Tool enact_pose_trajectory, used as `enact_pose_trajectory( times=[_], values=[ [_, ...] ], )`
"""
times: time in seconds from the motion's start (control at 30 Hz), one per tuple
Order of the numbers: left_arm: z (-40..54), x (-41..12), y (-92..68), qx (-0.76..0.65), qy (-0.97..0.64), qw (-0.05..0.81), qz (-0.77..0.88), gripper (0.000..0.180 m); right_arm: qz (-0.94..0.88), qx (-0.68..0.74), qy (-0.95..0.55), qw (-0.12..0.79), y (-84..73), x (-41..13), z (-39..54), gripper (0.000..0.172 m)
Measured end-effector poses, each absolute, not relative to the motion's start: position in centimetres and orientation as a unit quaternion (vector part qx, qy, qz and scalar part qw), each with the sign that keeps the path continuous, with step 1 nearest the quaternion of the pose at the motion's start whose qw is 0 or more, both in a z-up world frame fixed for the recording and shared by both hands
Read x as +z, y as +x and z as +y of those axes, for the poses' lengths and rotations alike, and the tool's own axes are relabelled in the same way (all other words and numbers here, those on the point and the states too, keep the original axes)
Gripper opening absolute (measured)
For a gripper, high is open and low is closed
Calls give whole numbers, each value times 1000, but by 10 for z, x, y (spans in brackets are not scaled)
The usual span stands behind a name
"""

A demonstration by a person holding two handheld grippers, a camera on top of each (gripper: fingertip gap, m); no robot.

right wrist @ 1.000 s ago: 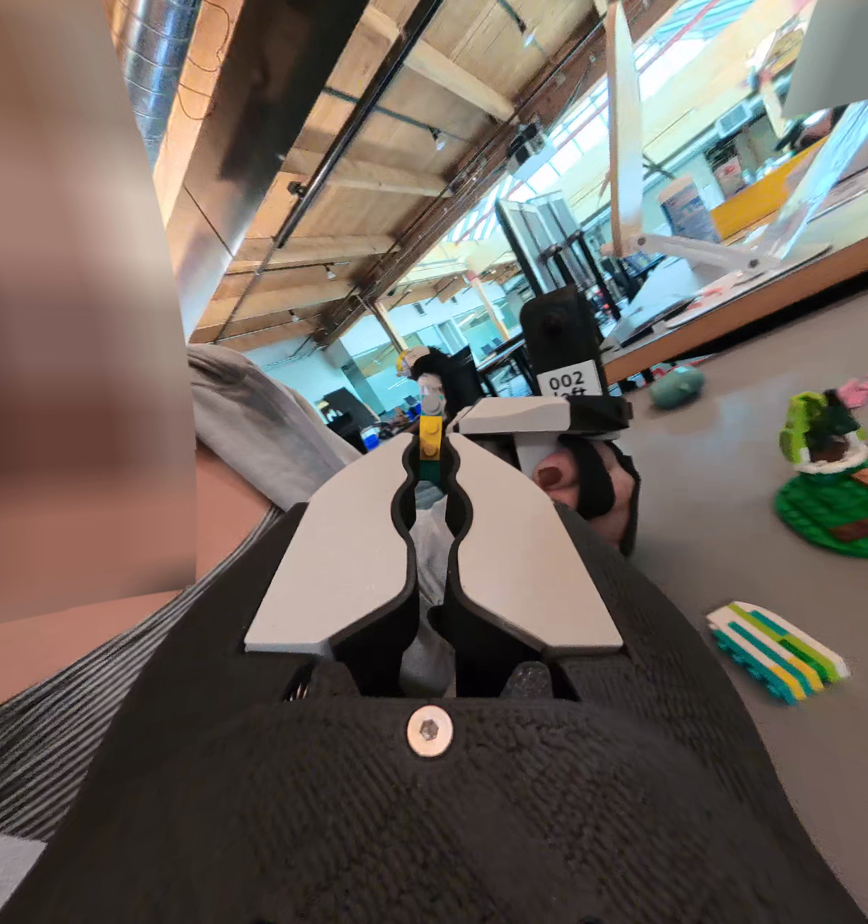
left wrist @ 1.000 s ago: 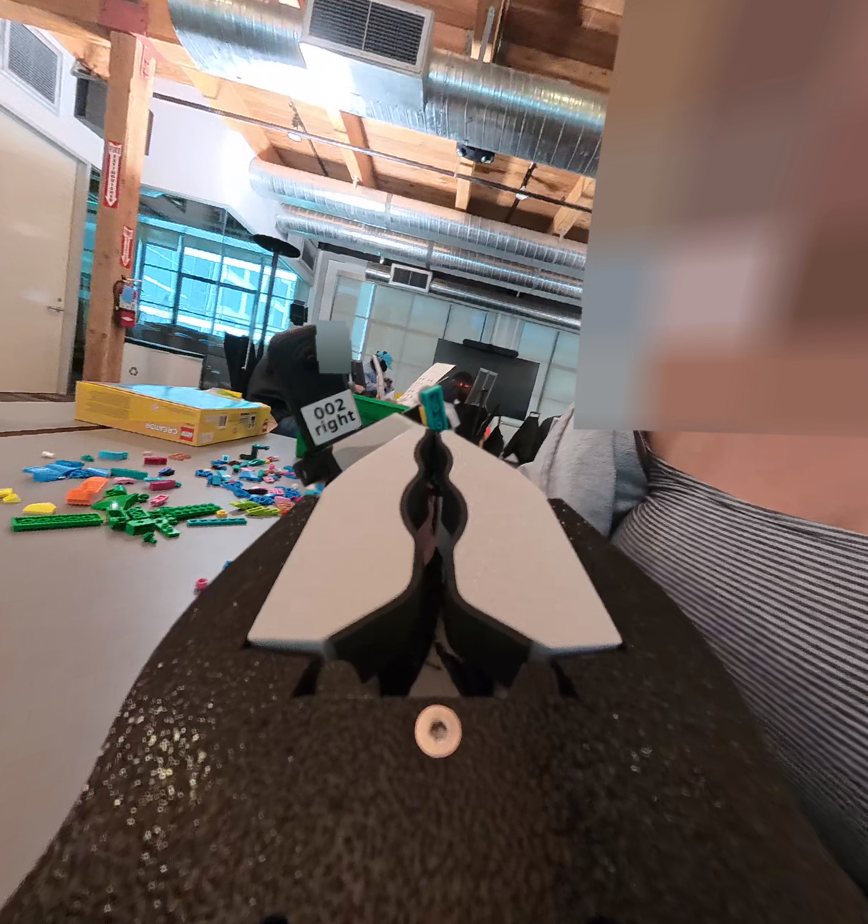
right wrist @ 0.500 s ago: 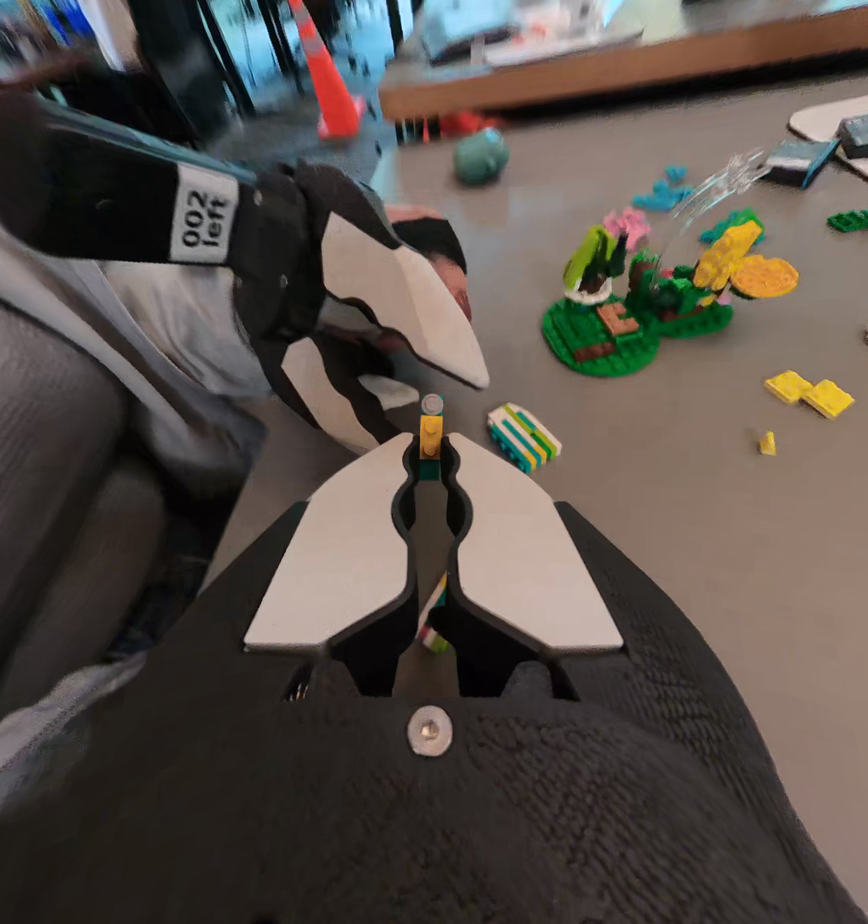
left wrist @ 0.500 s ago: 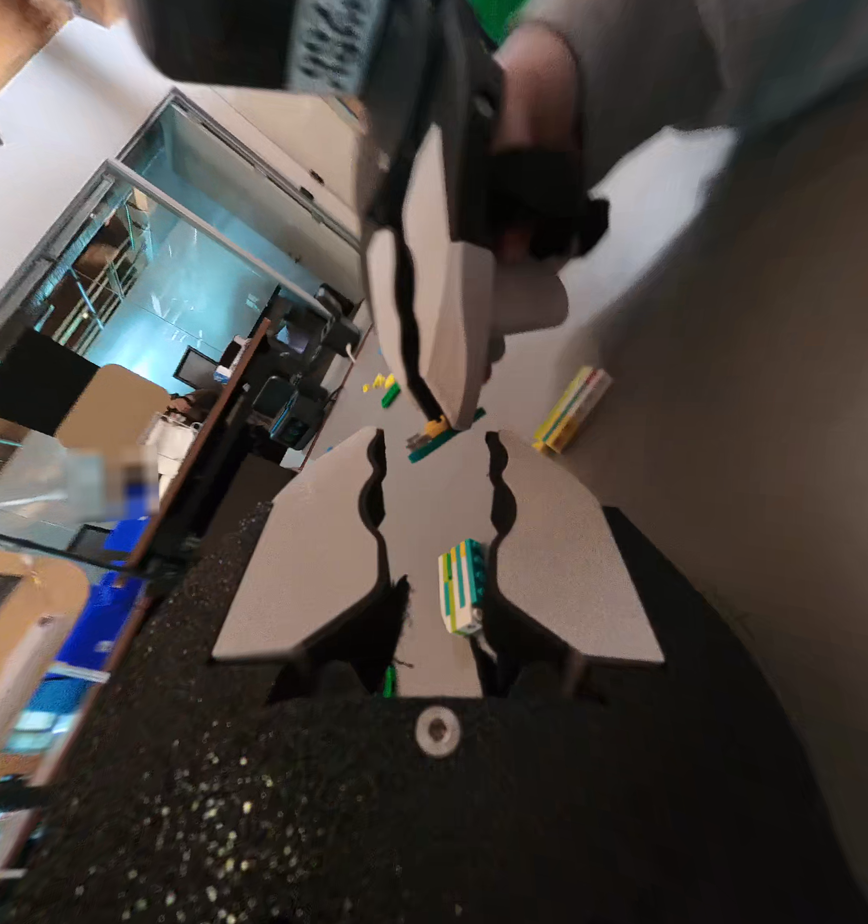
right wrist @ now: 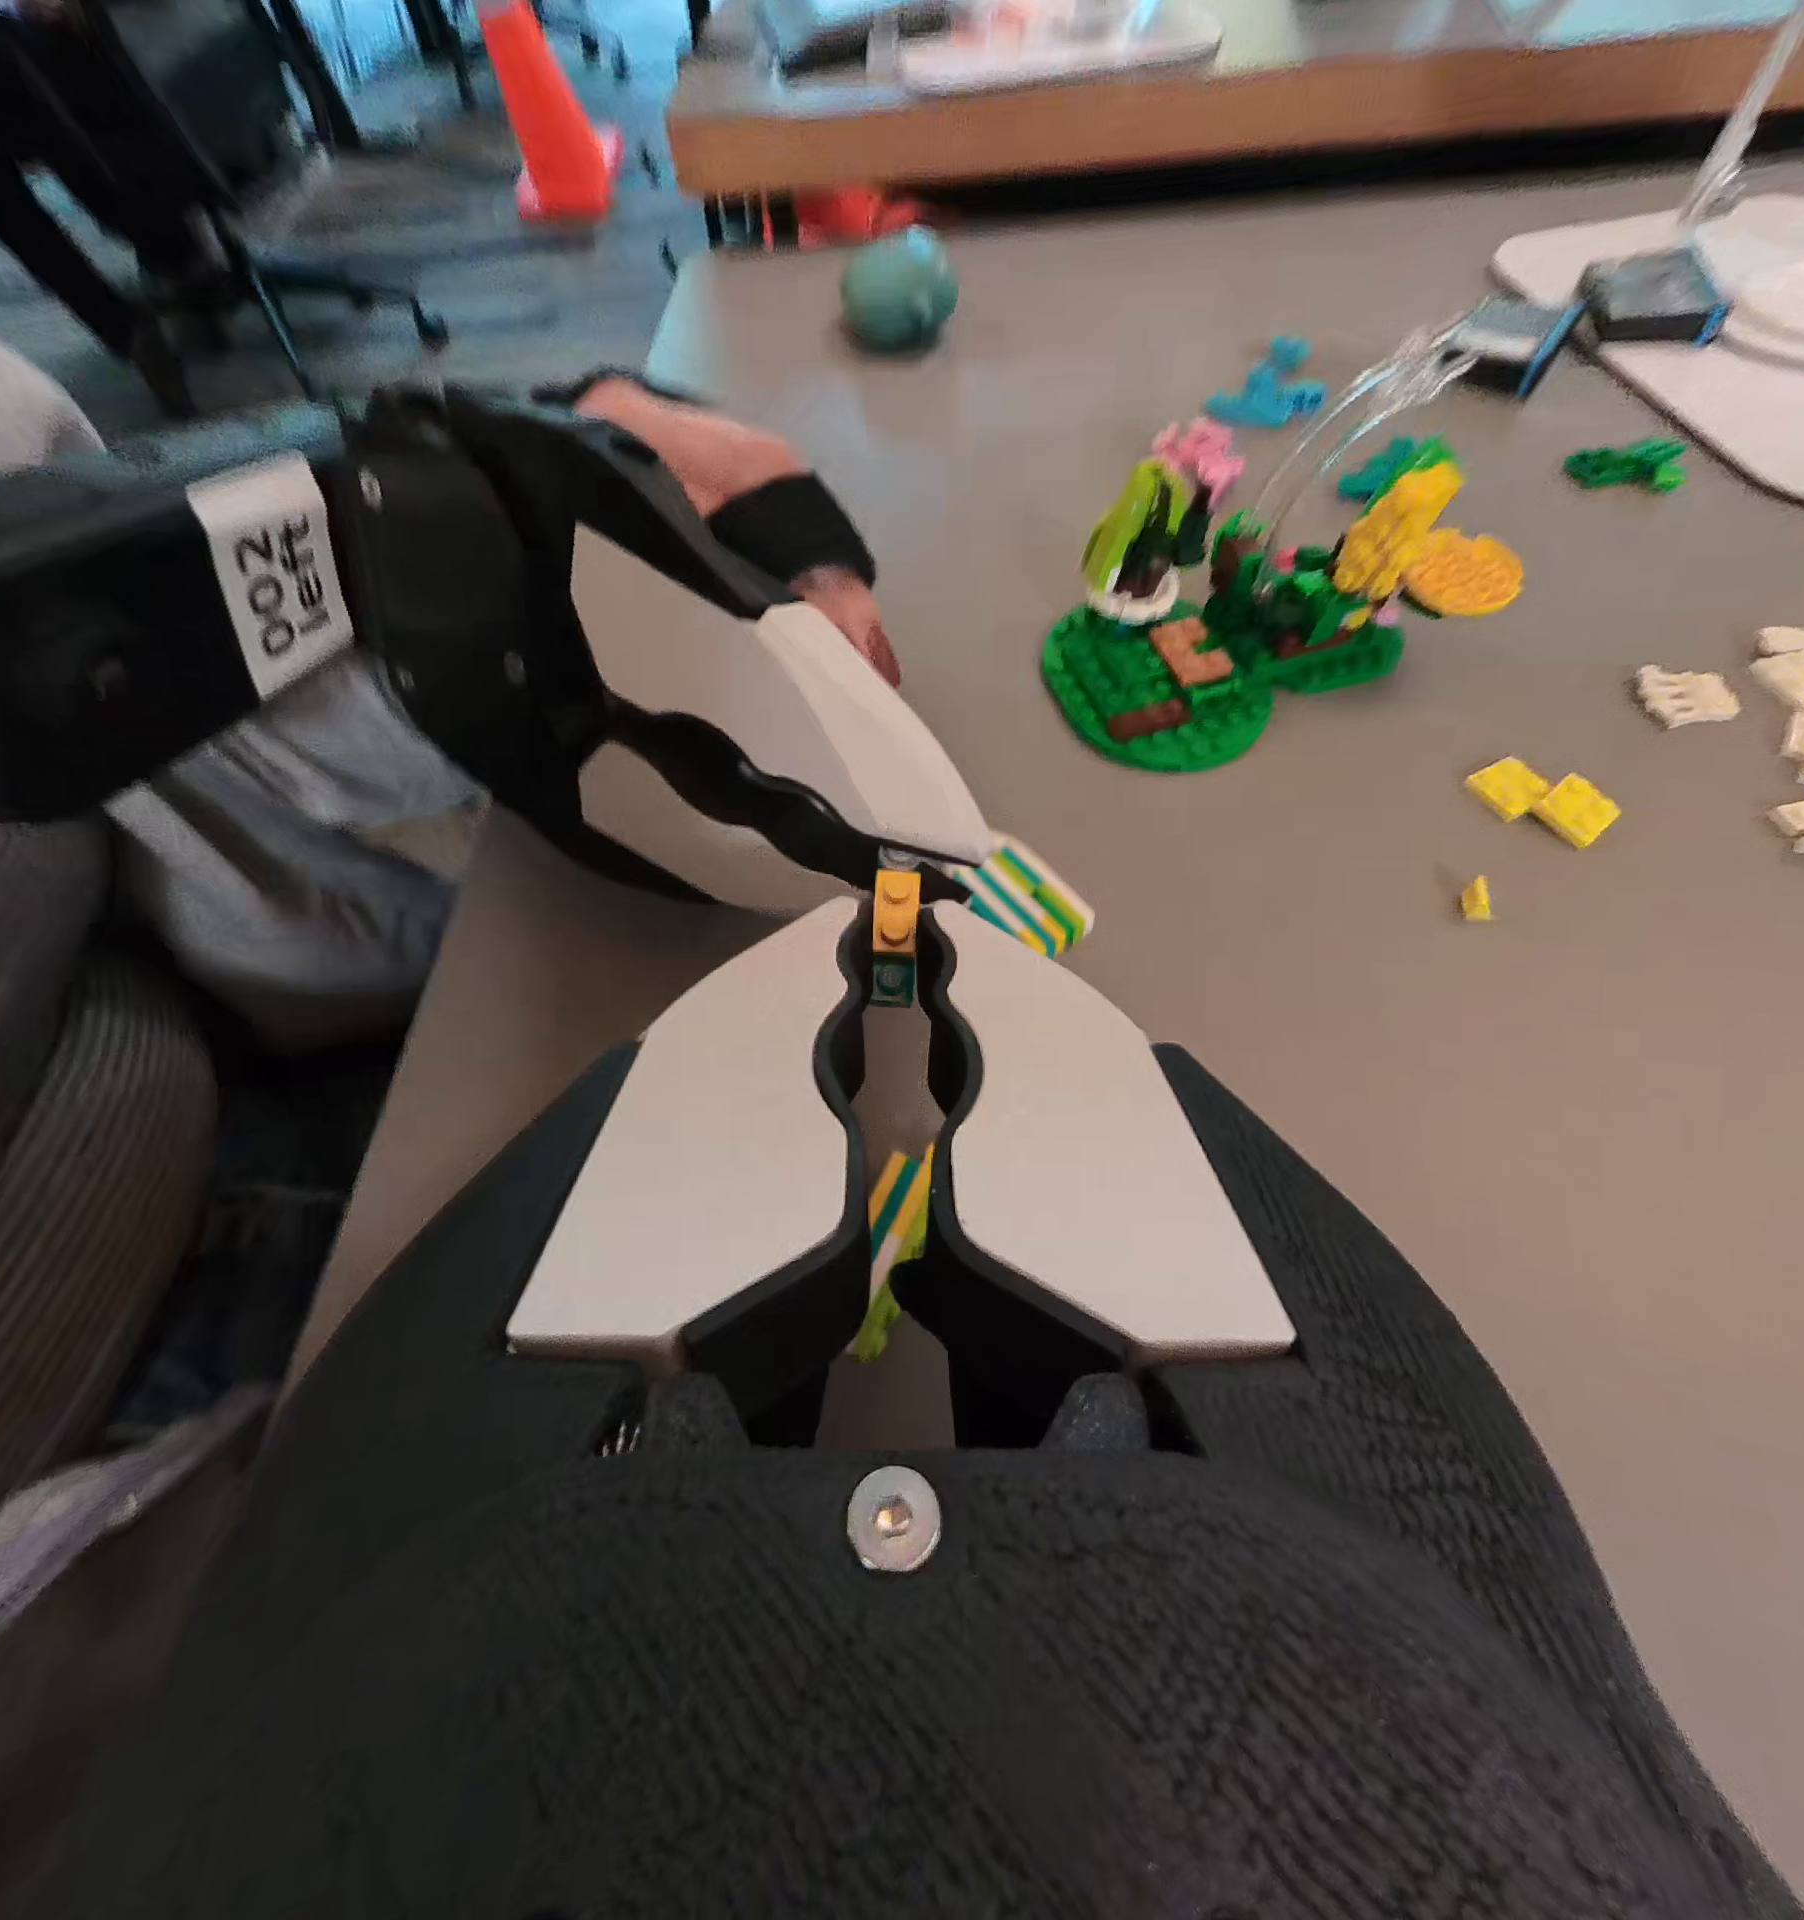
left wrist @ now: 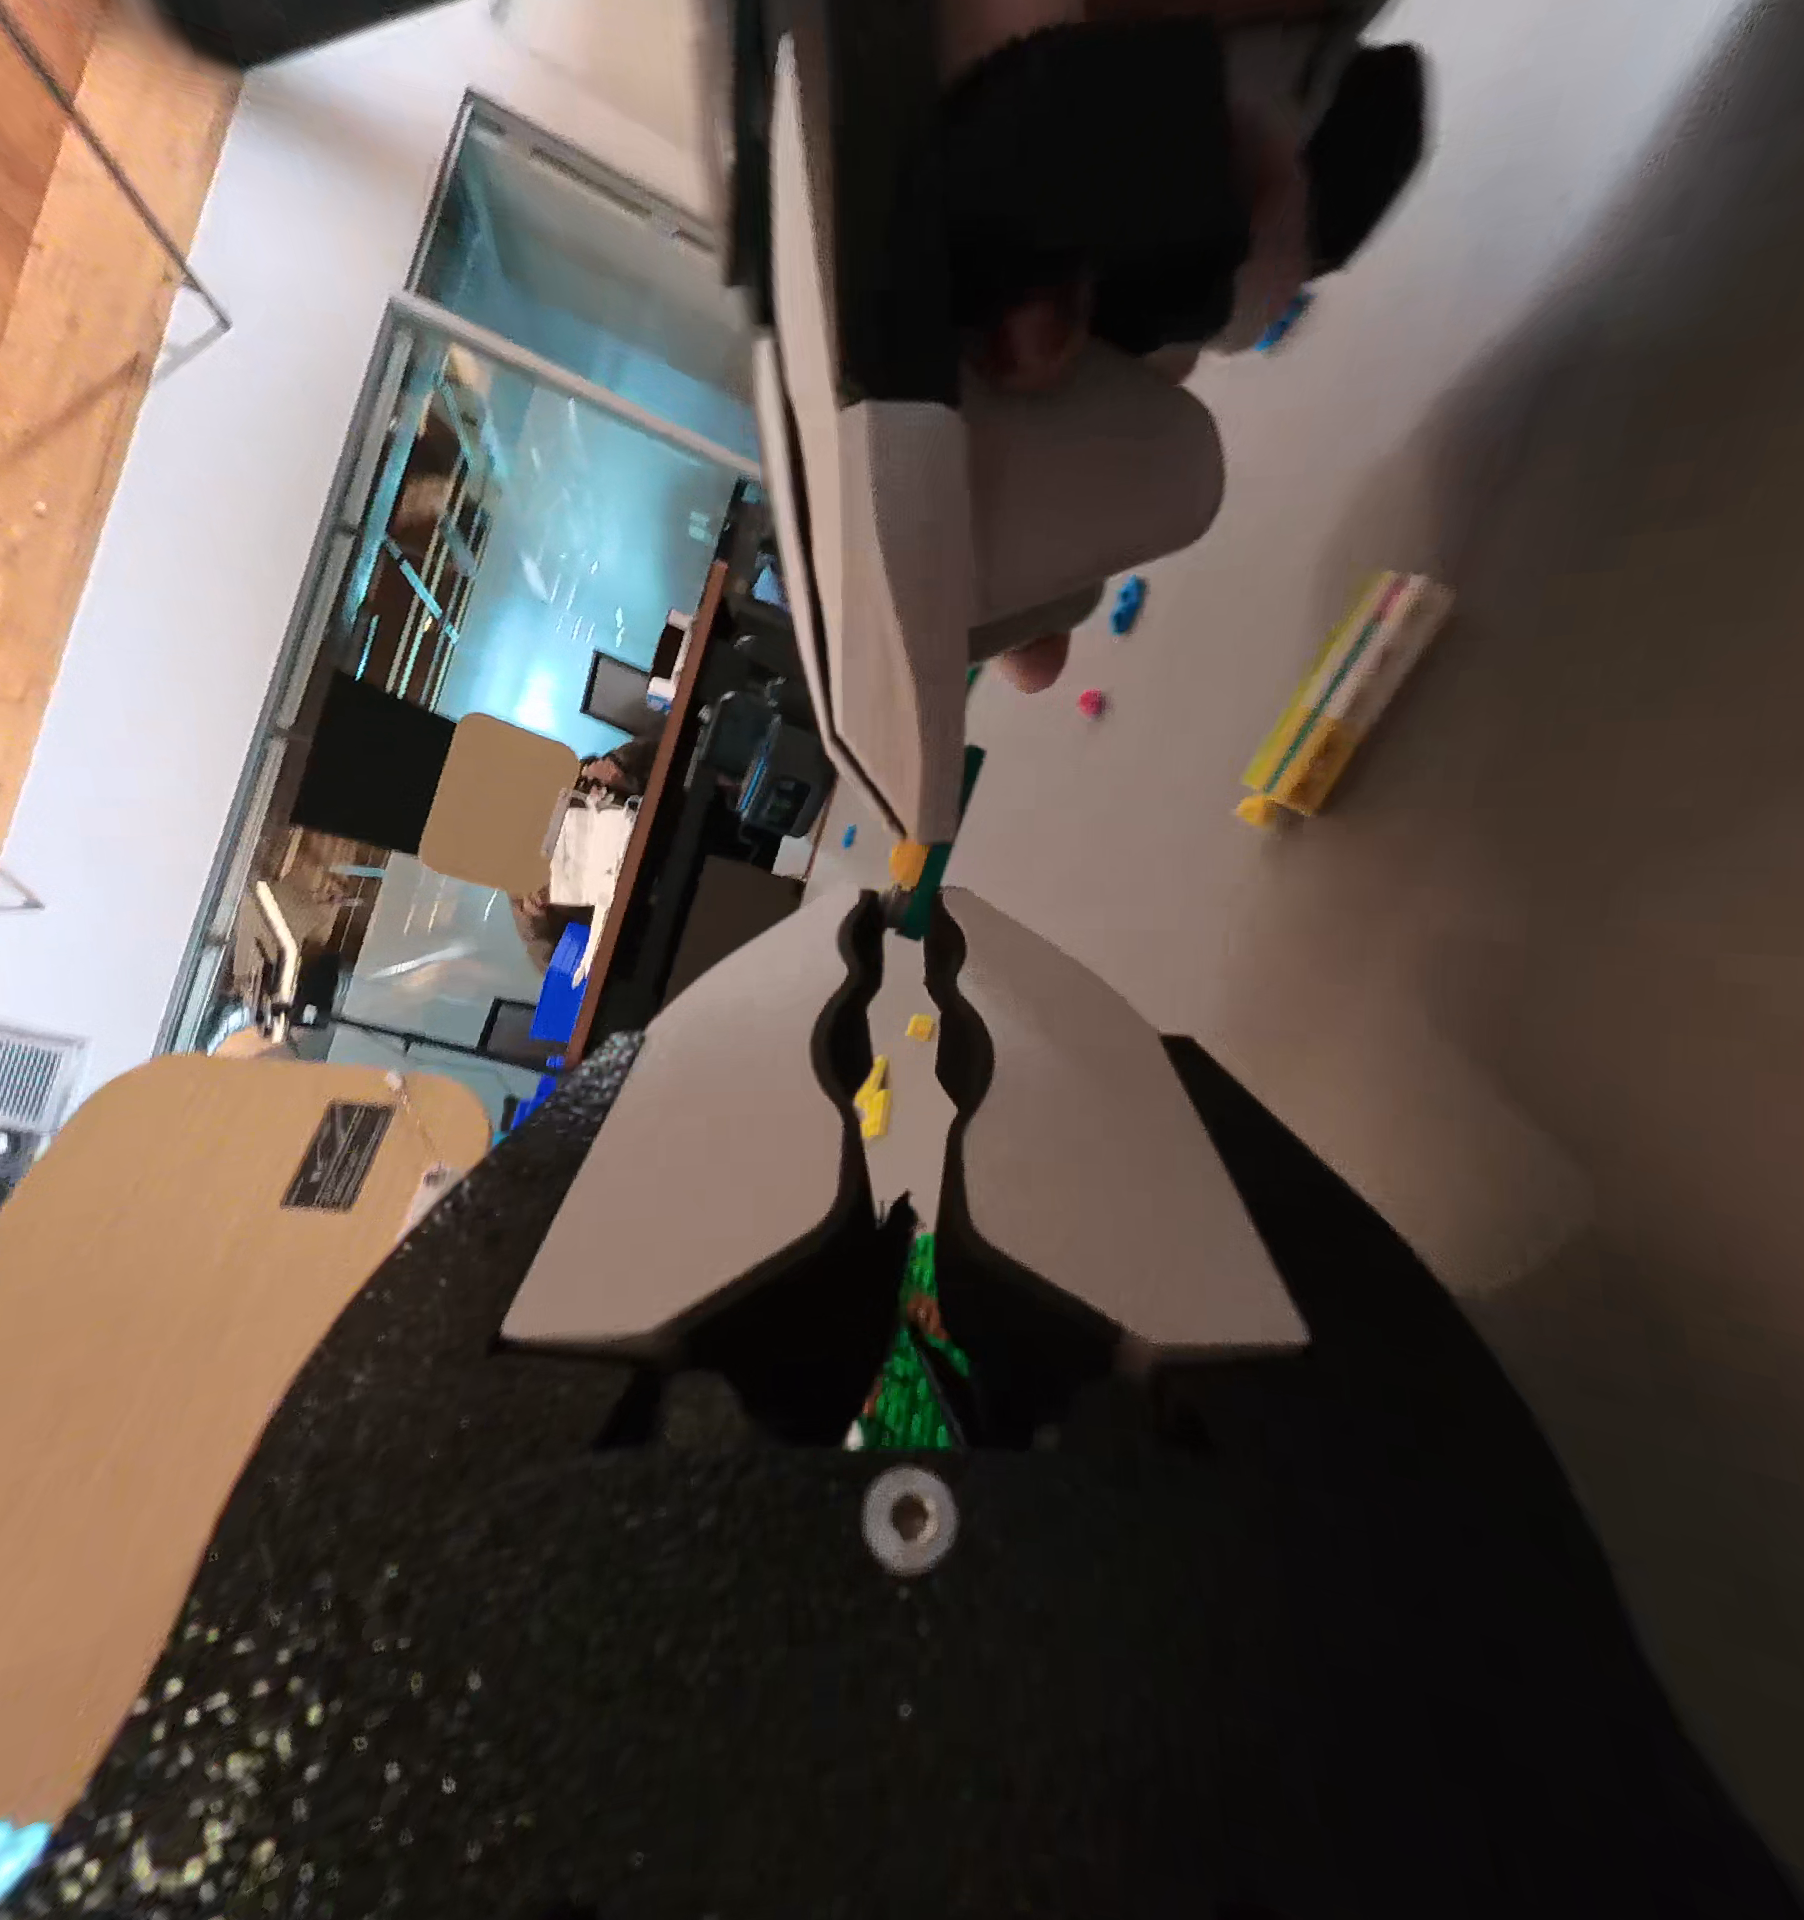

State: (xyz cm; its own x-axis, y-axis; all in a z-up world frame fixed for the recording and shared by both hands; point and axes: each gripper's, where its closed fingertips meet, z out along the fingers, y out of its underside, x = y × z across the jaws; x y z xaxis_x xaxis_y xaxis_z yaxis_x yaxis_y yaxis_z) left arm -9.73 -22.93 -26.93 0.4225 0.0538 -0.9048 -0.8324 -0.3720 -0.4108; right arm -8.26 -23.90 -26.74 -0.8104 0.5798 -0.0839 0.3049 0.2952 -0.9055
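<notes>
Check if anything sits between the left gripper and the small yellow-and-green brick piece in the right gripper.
Nothing visible does. The left gripper has its tips on the far end of the yellow-and-green brick piece that the right gripper clamps. The striped block lies on the table beyond them.

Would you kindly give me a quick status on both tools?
Right tool shut on small green-and-yellow brick stack. Left tool shut on the stack's far end. Striped brick block just behind, on table.

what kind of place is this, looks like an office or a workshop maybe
Probably an open office or workshop: a long grey table strewn with toy bricks, glass partitions, and an orange traffic cone on the floor.
</notes>
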Motion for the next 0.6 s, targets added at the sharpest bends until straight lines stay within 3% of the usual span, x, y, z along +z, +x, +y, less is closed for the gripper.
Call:
enact_pose_trajectory(
  times=[0.27,0.6],
  values=[
    [-237,-255,-117,459,-704,508,190,8,-664,648,-354,120,-105,-242,-245,6],
    [-233,-276,-106,501,-679,436,312,7,-761,557,-315,106,-92,-276,-247,13]
  ],
)
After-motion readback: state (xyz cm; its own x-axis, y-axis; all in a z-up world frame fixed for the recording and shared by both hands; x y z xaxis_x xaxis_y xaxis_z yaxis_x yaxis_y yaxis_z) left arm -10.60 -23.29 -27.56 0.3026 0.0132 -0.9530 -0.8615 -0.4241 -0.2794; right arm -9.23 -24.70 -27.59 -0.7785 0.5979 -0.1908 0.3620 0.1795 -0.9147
